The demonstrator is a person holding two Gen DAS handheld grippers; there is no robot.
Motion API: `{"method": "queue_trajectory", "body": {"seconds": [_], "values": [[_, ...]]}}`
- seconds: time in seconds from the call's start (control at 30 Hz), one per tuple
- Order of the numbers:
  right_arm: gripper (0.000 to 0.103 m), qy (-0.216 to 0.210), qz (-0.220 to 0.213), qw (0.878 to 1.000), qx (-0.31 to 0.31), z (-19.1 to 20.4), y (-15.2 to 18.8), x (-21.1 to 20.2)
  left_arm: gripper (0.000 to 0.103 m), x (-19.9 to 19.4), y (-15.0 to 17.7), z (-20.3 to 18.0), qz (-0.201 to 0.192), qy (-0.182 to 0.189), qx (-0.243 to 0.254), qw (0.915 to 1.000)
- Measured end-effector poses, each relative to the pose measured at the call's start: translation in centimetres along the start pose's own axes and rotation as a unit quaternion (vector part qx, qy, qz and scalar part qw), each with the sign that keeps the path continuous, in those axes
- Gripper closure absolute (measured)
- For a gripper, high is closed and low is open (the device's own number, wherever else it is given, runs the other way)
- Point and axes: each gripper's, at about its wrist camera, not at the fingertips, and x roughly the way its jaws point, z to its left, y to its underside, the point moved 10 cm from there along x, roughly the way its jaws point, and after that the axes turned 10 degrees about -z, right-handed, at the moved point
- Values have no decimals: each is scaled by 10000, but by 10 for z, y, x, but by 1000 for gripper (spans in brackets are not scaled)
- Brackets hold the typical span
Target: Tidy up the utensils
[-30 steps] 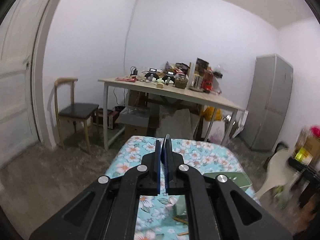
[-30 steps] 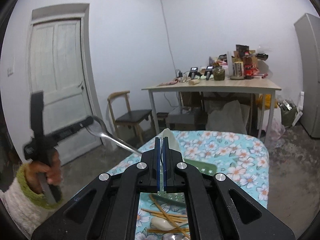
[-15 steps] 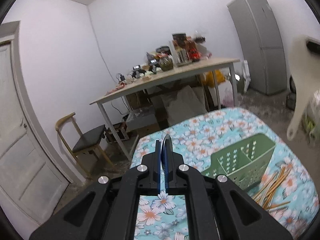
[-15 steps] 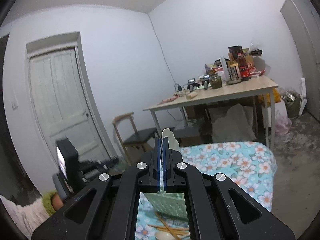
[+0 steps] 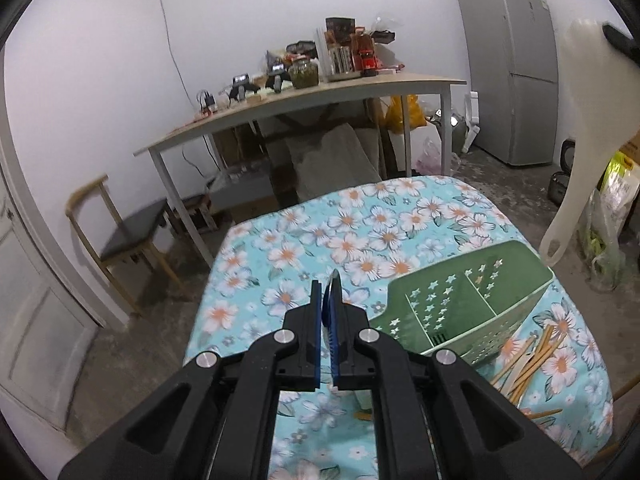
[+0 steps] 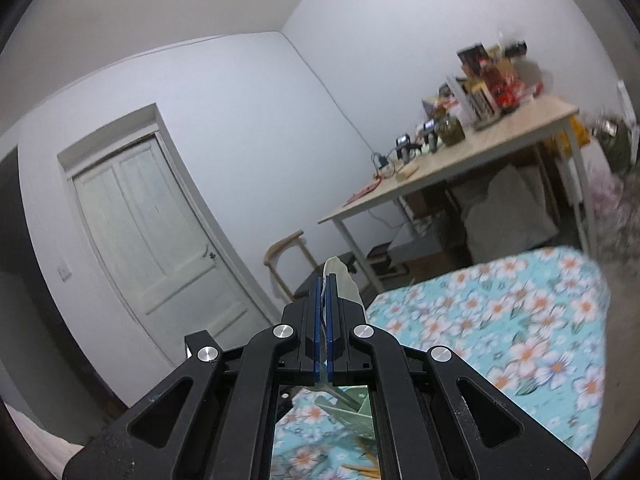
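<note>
Left wrist: left tool (image 5: 326, 286) clamped on thin metal utensil (image 5: 336, 280), right tool (image 6: 323, 282) clamped on pale paddle (image 6: 340, 276). Green caddy (image 5: 480, 304) on floral worktop (image 5: 320, 240); lower each handle-first into separate compartments, slowly.

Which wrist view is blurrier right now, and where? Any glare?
Right wrist view: motion blur smears the floral tablecloth and cluttered table on the right; the door is sharper. Left wrist view: mostly sharp, with the green organizer and chopsticks clear. Both: strong fisheye bending, dark corner vignetting, flat lighting, no glare.
</note>
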Motion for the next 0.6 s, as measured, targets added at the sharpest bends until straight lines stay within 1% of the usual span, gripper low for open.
{"method": "queue_trajectory", "body": {"seconds": [0.17,0.27,0.33,0.4,0.6], "values": [[103,-76,117,9992,379,-12,6,9,97,4,4,7,-12,301,-518,9982],[103,-42,154,9990,418,-15,9,14,85,-2,1,15,-165,348,-758,9964],[103,0,168,9992,371,-15,10,16,79,-7,0,19,-260,360,-894,9950],[103,105,183,9994,277,-17,12,19,71,-14,-1,24,-361,355,-1045,9932],[103,332,248,9989,199,-30,24,25,54,-35,5,35,-547,286,-1351,9889]]}}
